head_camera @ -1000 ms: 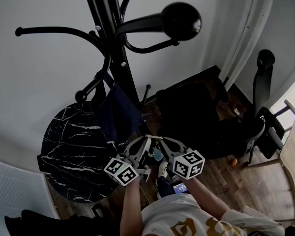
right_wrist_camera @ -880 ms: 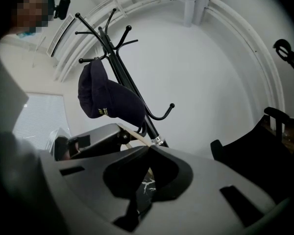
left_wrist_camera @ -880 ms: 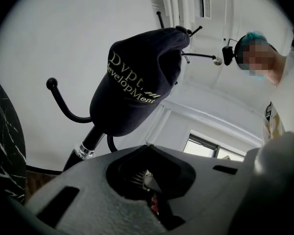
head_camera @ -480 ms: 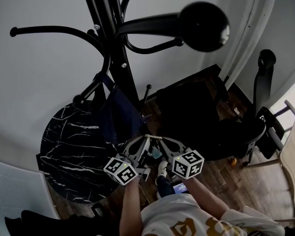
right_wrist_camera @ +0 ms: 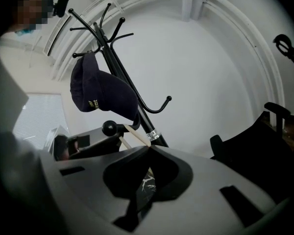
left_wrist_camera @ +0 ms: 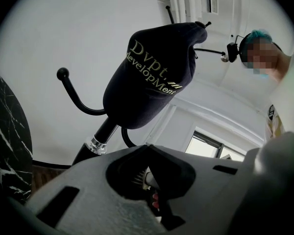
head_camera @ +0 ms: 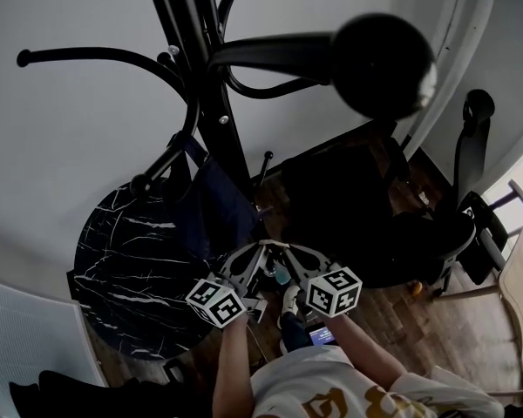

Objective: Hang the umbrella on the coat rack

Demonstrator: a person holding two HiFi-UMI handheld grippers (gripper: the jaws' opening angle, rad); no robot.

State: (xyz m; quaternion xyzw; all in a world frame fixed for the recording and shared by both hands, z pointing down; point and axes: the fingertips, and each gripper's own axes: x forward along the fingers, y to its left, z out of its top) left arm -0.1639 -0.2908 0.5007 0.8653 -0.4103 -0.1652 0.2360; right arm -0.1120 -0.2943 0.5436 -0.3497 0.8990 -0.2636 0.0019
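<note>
left tongs (left_wrist_camera: 147, 148) and right tongs (right_wrist_camera: 149, 150): each pair pressed together, gripping nothing, held low by the person's body. beyond them, beside the round black marble worktop (head_camera: 126, 259), the folded navy fabric umbrella (head_camera: 211, 200) hangs from a lower curved hook (head_camera: 167, 158) of the black metal coat rack (head_camera: 211, 85). hanging looks done. recommended: withdraw without brushing the fabric and confirm the strap sits behind the hook's ball end. the strap loop is hard to make out. the umbrella handle is not identifiable. a blurred black knob (head_camera: 383, 64) blocks the upper right.
</note>
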